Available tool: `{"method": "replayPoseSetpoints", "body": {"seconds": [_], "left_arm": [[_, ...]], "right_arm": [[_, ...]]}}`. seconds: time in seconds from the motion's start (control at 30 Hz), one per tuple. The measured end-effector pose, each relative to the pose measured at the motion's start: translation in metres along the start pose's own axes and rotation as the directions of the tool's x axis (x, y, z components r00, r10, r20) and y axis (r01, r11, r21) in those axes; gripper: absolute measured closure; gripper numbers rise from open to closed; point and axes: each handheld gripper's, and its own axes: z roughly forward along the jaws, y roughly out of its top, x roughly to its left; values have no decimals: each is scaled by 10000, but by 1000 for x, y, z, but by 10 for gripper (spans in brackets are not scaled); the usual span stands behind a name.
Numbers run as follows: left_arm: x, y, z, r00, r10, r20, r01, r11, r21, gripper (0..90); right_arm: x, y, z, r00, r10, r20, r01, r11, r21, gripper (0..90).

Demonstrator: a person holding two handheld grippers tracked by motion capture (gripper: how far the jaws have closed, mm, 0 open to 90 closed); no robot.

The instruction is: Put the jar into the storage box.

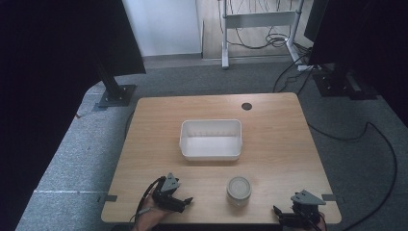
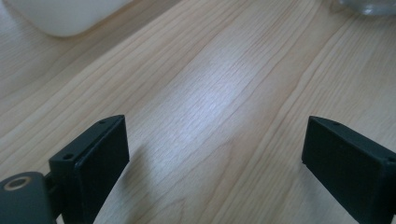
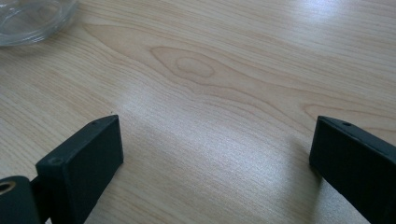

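Bin (image 1: 210,139), white and empty, sits mid-surface (image 1: 269,120), long axis left-right, well ahead of both your claws. Glass jar (image 1: 238,190) stands nearer you, between them, upright, apart from the bin. Your left claw (image 1: 179,201) looks slightly nearer the jar than your right claw (image 1: 288,219). Both claws are spread wide, gripping nothing.

White bin (image 1: 210,139) mid-table (image 1: 269,159); glass jar (image 1: 238,189) nearer front edge.

Dim, soft high view with black corners; a pale sheen on the wooden table (image 2: 210,107), apparently overhead light.
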Motion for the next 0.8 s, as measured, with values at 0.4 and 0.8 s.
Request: {"method": "replayPoseSetpoints", "body": {"seconds": [0.4, 0.8], "left_arm": [[-9, 12, 3, 9989, 337, 317, -330, 9992, -216, 66], [-19, 29, 9, 9961, 754, 455, -733, 9962, -472, 68]], "right_arm": [[0, 0, 0, 10000, -2, -4, 2, 10000, 1, 23], [0, 0, 0, 10000, -13, -3, 13, 10000, -3, 23]]}}
